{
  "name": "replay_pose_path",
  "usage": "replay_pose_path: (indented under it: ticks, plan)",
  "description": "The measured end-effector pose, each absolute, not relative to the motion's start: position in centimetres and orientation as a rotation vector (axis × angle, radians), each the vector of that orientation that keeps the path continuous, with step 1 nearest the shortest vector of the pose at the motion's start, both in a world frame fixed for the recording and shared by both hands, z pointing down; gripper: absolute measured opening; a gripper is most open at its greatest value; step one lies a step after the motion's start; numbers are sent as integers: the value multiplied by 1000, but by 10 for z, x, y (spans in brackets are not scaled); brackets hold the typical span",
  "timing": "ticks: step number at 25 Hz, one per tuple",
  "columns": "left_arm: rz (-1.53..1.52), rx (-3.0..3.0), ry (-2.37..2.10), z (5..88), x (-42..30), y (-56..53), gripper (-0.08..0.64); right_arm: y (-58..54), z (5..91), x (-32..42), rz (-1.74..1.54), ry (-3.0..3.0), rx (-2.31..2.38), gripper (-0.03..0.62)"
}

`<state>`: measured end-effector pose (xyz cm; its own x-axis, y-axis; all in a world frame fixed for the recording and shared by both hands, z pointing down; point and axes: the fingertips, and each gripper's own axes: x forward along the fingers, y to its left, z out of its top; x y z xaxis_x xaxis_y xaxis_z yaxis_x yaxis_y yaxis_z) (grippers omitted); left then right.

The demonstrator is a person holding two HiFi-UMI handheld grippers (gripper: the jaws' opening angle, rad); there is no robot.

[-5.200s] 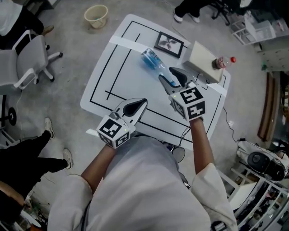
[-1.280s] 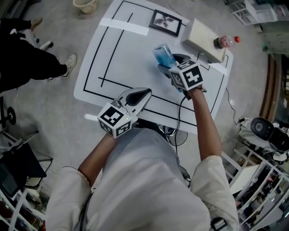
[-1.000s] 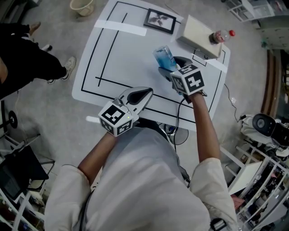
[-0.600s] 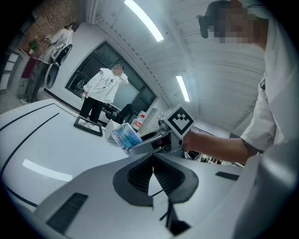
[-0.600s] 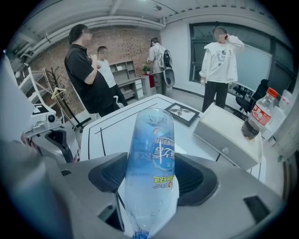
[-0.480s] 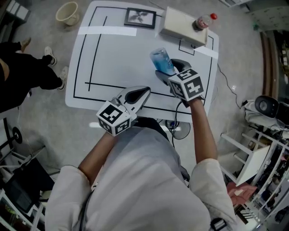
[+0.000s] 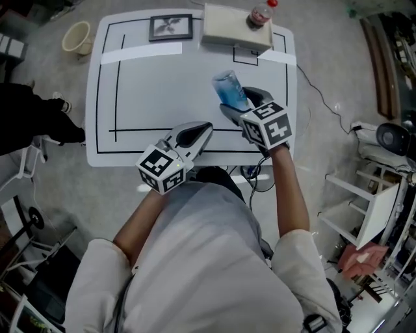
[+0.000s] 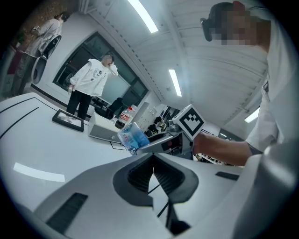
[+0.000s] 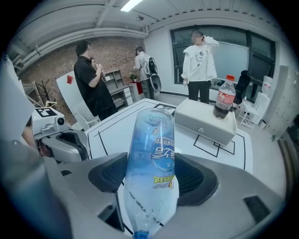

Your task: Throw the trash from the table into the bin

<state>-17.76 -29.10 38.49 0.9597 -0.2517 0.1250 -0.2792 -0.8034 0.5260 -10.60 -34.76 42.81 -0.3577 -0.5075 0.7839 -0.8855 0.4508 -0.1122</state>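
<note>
A clear blue plastic bottle (image 7: 227, 91) is held above the white table (image 7: 149, 84), with my right gripper (image 7: 242, 107) shut on it. In the right gripper view the bottle (image 9: 152, 158) stands between the pads of that gripper (image 9: 152, 182), its blue cap toward the camera and its base pointing away. My left gripper (image 7: 197, 132) hovers over the table's near edge, shut and empty. The left gripper view shows its jaws (image 8: 153, 158) pressed together and the bottle (image 8: 133, 137) off to the right. A beige bin (image 7: 77, 37) stands on the floor past the table's far left corner.
A beige box (image 7: 235, 26) with a red-capped soda bottle (image 7: 260, 13) on it sits at the table's far edge, beside a framed picture (image 7: 170, 26). People stand beyond the table (image 9: 200, 60) (image 9: 91, 79). White shelving (image 7: 361, 208) and a cable (image 7: 312, 84) lie to the right.
The bottle lay on the table before the open right gripper; now it is gripped and lifted. Over the last second both grippers shifted with the person as the table swung round in view.
</note>
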Motion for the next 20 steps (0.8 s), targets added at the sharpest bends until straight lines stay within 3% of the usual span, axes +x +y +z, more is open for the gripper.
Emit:
replay_pose_path:
  ticks: [20]
  plan:
    - [225,2620,-93,379,-92,-222,8,-255,410,-29,840,-2036,1432,305]
